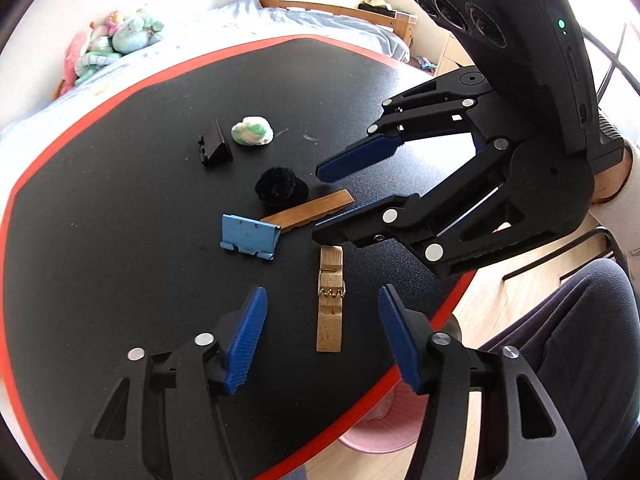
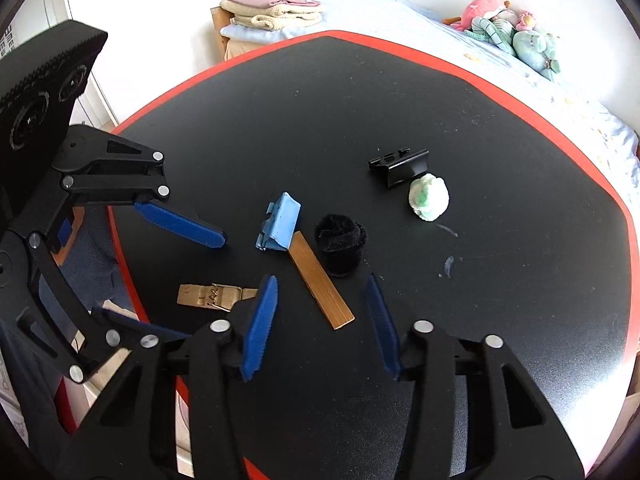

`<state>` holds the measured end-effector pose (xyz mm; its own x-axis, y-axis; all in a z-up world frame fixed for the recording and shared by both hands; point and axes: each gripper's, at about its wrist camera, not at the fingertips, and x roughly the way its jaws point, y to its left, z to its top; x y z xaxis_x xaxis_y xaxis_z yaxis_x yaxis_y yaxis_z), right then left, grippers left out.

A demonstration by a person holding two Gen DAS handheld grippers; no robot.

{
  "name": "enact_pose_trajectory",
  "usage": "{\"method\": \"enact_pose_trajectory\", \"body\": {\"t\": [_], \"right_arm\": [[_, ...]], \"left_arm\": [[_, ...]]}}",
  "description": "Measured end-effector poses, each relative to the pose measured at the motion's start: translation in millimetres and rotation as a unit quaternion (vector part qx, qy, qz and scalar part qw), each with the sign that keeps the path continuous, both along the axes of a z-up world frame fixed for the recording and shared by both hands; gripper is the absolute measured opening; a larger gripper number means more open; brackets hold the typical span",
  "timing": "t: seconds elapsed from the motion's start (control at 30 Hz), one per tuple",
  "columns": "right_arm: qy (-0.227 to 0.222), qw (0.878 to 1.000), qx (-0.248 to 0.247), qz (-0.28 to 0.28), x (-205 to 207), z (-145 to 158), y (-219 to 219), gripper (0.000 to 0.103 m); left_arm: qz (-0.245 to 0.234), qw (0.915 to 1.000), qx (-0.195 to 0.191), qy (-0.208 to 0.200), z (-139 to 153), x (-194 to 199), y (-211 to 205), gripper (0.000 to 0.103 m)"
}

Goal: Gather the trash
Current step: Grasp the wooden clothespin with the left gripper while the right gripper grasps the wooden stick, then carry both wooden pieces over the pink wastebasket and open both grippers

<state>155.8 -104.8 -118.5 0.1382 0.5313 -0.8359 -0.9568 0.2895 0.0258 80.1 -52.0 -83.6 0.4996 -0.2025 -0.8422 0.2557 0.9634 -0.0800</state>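
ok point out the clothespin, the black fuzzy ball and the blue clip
clothespin [image 1: 330, 307], left wrist view, by its metal spring
black fuzzy ball [image 2: 340, 243], right wrist view, middle
blue clip [image 1: 249, 235], left wrist view, flat face

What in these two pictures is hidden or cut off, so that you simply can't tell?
- Pink tub, left wrist view: the table hides most of it; contents unseen.
- Clothespin, right wrist view: one end sits behind the right tongs.
- Bamboo strip, left wrist view: its end is hidden under the blue clip.
- Person: only a sleeve and a knee show, cut off by the picture's edge.
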Motion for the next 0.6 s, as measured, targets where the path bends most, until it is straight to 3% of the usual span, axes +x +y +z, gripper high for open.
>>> {"method": "enact_pose_trajectory", "body": {"t": [0.07,0.27,0.6], "right_arm": [[-0.001,1.000,0.005,0.003,-1.4,-0.1,-1.6,0.037],[-0.001,1.000,0.007,-0.002,-2.3,0.0,-4.7,0.013],[-0.004,1.000,0.009,-0.014,-7.5,1.4,-9.6,0.011]], "left_arm": [[0.000,1.0000,0.003,-0.001,0.1,-2.1,-0.8,0.044],[-0.001,0.9999,0.011,-0.002,0.8,-6.2,-0.8,0.015],[-0.005,1.0000,0.006,-0.005,4.4,-9.5,0.7,0.013]]}}
